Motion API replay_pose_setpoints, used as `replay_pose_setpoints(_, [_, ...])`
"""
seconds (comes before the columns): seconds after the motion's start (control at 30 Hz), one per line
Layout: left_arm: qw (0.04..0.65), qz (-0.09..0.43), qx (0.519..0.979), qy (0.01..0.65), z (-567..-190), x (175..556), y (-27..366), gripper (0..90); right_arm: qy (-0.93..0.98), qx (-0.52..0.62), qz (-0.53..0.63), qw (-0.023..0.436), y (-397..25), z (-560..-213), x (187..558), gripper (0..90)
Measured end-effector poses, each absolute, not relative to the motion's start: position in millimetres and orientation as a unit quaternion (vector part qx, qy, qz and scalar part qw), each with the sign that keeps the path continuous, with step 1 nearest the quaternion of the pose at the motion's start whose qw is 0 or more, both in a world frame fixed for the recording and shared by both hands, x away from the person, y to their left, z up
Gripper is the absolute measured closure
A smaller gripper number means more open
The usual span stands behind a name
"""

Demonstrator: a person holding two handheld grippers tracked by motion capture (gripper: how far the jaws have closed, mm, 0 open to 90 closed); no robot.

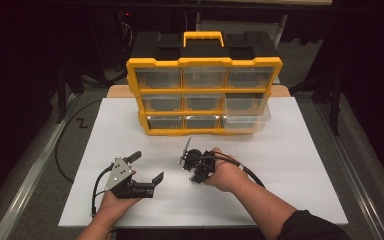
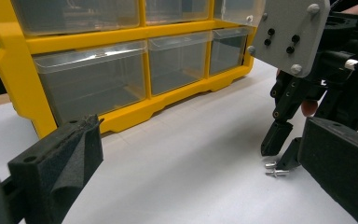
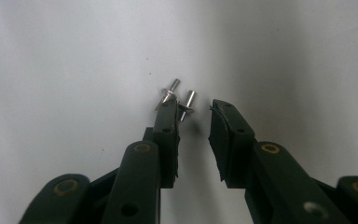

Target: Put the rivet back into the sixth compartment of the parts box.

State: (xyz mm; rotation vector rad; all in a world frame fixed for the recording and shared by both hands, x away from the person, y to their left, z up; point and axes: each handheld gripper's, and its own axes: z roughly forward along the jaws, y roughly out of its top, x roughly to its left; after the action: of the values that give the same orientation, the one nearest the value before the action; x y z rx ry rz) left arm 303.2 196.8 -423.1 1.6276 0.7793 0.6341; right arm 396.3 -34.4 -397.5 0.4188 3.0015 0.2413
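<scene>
Two small silver rivets [image 3: 188, 104] lie side by side on the white table top [image 3: 74, 56]. My right gripper [image 3: 193, 111] points down at them, open by a narrow gap; its left fingertip [image 3: 165, 114] touches the nearer rivet and the other lies just beyond. The left gripper view has the same rivets [image 2: 276, 171] under the right gripper [image 2: 284, 149]. My left gripper [image 2: 200, 163] stands wide open and holds nothing, to the left of them. In the high view, the left gripper [image 1: 147, 166] and right gripper [image 1: 184, 162] sit near the front middle.
A yellow and black organiser [image 1: 205, 62] with clear drawers stands at the back of the white board [image 1: 290, 165]. Its bottom right drawer [image 1: 247, 119] is pulled out part way. In the left gripper view the organiser [image 2: 121, 42] is close ahead.
</scene>
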Motion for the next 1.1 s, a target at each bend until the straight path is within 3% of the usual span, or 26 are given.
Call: replay_pose_setpoints(1.1, [0.578,0.271,0.694,0.333,-422.5,302.7,197.8,0.7,0.984,0.158,0.079,0.027,-31.9,-397.8,403.2,84.8])
